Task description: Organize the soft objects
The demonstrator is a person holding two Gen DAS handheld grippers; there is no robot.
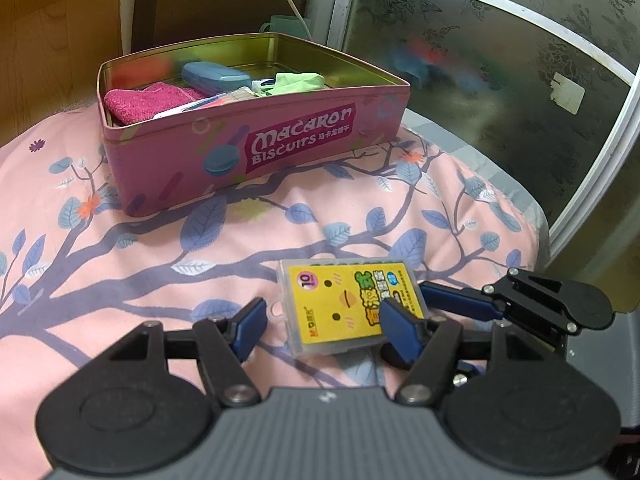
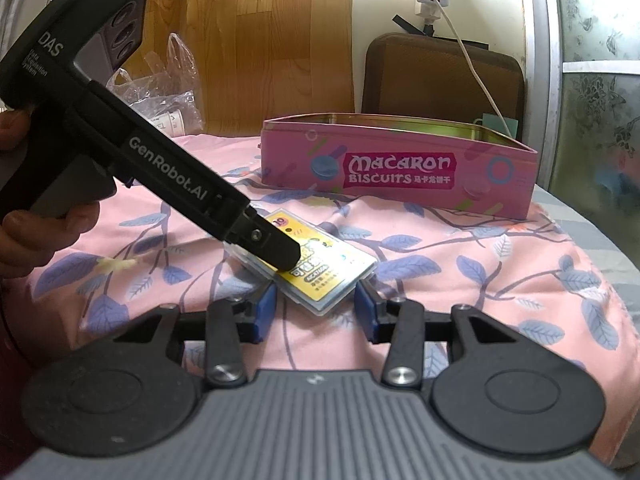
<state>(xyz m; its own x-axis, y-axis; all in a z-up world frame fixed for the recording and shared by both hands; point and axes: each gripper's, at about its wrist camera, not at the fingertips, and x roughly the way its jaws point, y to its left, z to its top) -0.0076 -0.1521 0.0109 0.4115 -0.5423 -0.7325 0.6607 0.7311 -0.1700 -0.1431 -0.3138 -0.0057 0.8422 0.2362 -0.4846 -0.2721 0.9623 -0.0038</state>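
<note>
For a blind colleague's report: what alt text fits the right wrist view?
Right gripper closes on the near end of a yellow-labelled clear case on a floral sheet; the left gripper rests on it, a pink biscuit tin behind.
</note>
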